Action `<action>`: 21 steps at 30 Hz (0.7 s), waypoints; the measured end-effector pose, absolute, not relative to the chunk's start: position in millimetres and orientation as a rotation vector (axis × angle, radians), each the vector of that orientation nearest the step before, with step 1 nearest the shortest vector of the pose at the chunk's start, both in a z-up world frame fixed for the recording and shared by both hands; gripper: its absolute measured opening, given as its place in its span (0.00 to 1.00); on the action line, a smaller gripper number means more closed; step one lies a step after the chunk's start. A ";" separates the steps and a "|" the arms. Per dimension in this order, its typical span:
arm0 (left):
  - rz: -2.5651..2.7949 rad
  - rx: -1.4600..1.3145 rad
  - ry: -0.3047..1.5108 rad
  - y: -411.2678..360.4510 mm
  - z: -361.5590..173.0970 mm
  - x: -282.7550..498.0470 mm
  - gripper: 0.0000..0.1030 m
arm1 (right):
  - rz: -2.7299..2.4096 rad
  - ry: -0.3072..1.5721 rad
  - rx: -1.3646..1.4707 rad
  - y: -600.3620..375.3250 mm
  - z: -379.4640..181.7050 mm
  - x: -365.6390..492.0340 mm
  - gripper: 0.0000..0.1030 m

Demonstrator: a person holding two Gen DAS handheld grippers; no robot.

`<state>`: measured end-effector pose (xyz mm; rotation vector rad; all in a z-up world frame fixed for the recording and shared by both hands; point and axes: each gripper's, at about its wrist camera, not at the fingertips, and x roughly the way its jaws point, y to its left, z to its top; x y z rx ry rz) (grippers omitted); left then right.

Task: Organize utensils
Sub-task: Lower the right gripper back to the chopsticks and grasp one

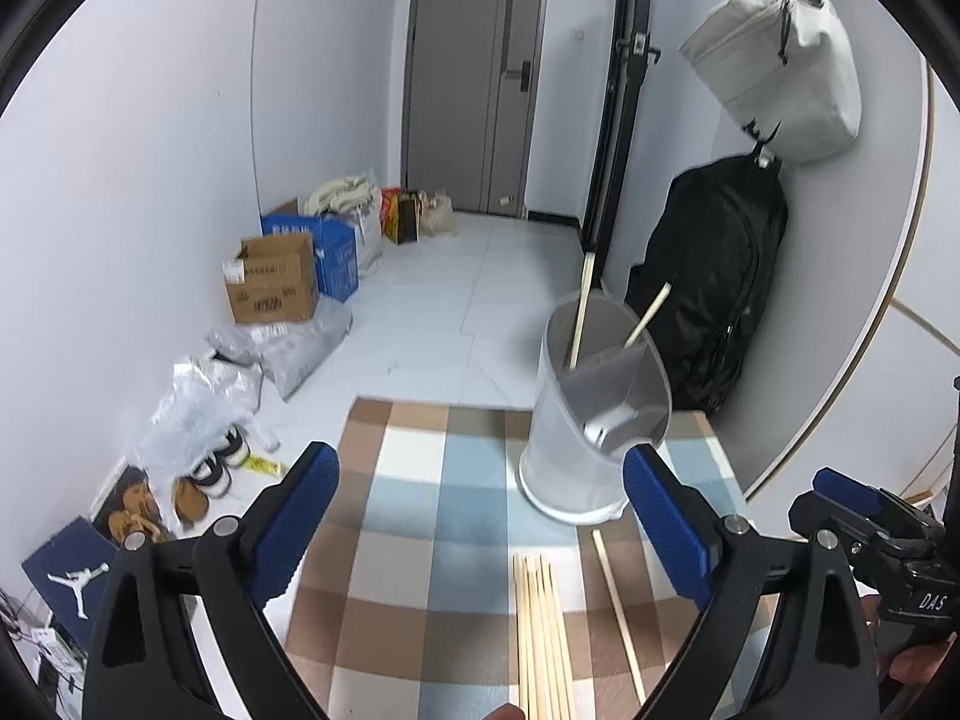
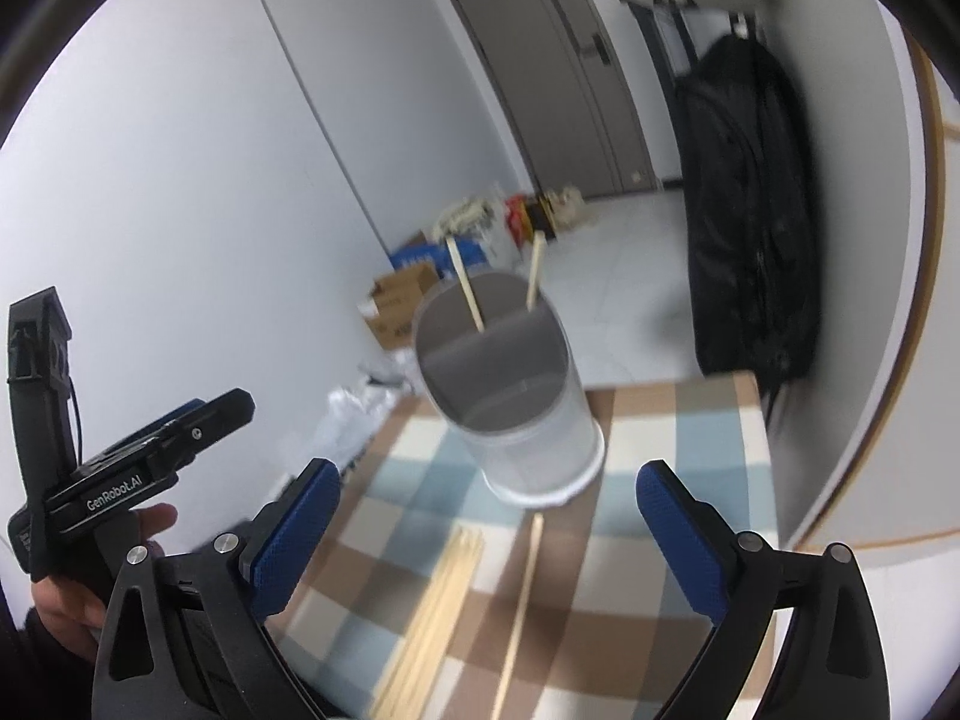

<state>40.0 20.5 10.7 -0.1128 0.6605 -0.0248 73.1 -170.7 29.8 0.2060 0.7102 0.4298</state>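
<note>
Pale wooden chopsticks (image 1: 542, 636) bundled on checked cloth (image 1: 420, 480), just short of translucent divided holder (image 1: 594, 414); two already inside. Left gripper (image 1: 480, 531), right gripper (image 2: 487, 534): jaws spread, empty. Step: reaching. Next: pinch stick, lift, drop in.

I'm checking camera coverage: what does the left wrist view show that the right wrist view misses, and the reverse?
Only the left wrist view: a metal spoon in the holder's near compartment, a grey bag hanging clearly on the wall, shoes on the floor, and the right tool at its right edge.
Only the right wrist view: the left tool and the hand holding it.
Both: the holder with two chopsticks standing in it, the chopstick bundle, one loose chopstick, the checked cloth, and the black backpack.
</note>
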 end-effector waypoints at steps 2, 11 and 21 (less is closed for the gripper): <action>-0.022 -0.118 0.664 22.9 3.0 36.1 0.90 | 0.433 0.755 0.199 -168.7 20.1 75.5 0.97; 0.020 -0.176 0.743 46.0 -33.5 43.4 0.90 | 0.437 0.938 0.085 -146.8 -18.4 97.5 0.85; 0.032 -0.257 0.854 68.4 -52.3 54.0 0.90 | 0.404 1.154 0.007 -113.8 -81.1 149.8 0.51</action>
